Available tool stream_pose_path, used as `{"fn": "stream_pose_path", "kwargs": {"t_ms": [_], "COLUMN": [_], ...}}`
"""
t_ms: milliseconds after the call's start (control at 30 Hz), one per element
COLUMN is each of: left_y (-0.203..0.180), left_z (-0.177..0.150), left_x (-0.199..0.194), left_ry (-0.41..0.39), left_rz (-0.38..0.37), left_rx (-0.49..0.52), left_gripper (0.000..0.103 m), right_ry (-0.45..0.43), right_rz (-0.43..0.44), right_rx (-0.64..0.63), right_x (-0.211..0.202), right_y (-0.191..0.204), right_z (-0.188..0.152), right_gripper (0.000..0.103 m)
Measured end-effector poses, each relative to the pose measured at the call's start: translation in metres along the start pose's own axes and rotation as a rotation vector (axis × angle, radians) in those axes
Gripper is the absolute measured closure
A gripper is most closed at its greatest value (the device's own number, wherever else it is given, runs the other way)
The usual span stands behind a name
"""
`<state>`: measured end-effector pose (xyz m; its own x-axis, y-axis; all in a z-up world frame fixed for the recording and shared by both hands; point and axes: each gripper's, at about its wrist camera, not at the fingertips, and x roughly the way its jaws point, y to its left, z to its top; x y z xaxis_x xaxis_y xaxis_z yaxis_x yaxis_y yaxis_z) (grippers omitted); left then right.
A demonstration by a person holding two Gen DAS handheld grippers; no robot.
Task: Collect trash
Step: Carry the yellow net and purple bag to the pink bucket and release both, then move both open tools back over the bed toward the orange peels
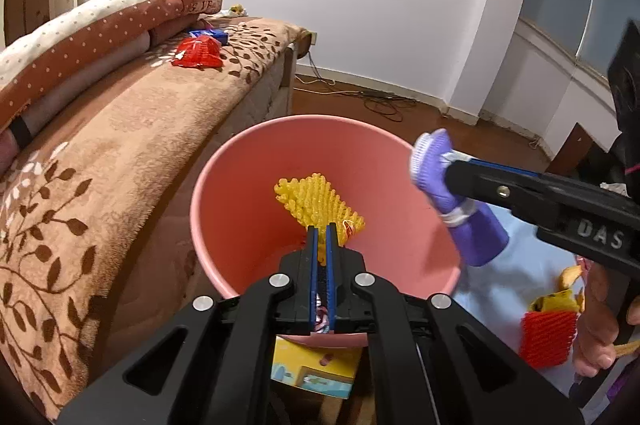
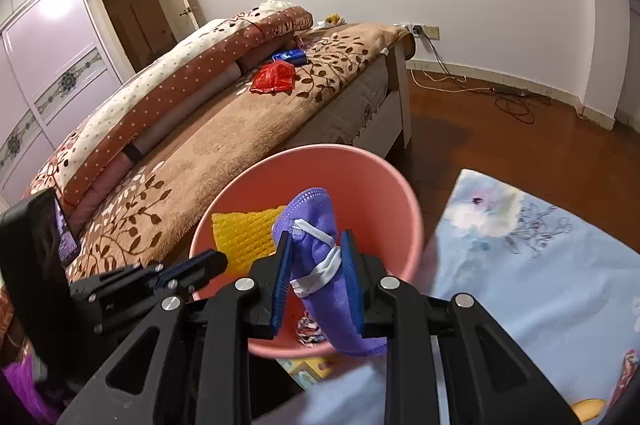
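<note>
A pink bin (image 1: 208,185) (image 2: 400,185) stands beside the bed, seen from above in both views. My left gripper (image 1: 321,227) (image 2: 218,259) reaches in over the near rim, shut on the lower edge of a yellow foam net (image 1: 316,201) (image 2: 244,237) that hangs inside the bin. My right gripper (image 1: 450,169) (image 2: 316,237) comes in from the right, shut on a folded purple face mask (image 1: 480,237) (image 2: 316,209) with white straps. The mask hangs over the bin's right rim. A patterned wrapper lies at the bottom of the bin.
On the brown bed cover (image 1: 120,145) lie a red wrapper (image 1: 198,53) (image 2: 274,79) and a blue packet (image 1: 208,33) (image 2: 289,55). A red foam net (image 1: 548,337) and yellow scraps lie on the pale blue mat (image 2: 520,265). A colourful box (image 1: 312,373) sits under the bin. Cables run across the wooden floor.
</note>
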<state>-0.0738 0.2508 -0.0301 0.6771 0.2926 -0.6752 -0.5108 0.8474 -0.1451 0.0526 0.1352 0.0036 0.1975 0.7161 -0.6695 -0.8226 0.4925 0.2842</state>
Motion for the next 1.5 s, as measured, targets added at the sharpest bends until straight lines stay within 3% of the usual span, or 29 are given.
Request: {"fn": "stream_pose_path", "kwargs": {"t_ms": [333,400,467,533,800,1133,1500], "left_y": [0.014,0.016,0.018,0.019,0.01,-0.022,-0.073], "left_z": [0.002,0.003,0.003,0.004,0.006,0.001,-0.014], "left_x": [0.002,0.003,0.002,0.0,-0.01,-0.032,-0.047], "left_ry": [0.002,0.01,0.006,-0.001,-0.011,-0.03,-0.023], "left_rz": [0.021,0.022,0.021,0.009,-0.012,-0.074,-0.207], "left_rx": [-0.028,-0.034,-0.042,-0.05,-0.038,0.015,0.129], "left_gripper": [0.099,0.087,0.062,0.058,0.057,0.057,0.057], "right_ry": [0.022,0.021,0.018,0.013,-0.031,-0.114,-0.163], "right_rz": [0.004,0.003,0.004,0.004,-0.027,-0.096,-0.234], "right_rx": [0.011,0.01,0.01,0.009,-0.01,-0.025,0.054], "right_x": [0.027,0.027,0.026,0.023,0.0,-0.06,-0.131], "right_y": [0.016,0.017,0.018,0.019,0.019,0.013,-0.024], "right_z": [0.005,0.006,0.006,0.005,-0.001,-0.031,-0.086], "right_gripper": [0.076,0.069,0.061,0.06,0.053,0.051,0.051]}}
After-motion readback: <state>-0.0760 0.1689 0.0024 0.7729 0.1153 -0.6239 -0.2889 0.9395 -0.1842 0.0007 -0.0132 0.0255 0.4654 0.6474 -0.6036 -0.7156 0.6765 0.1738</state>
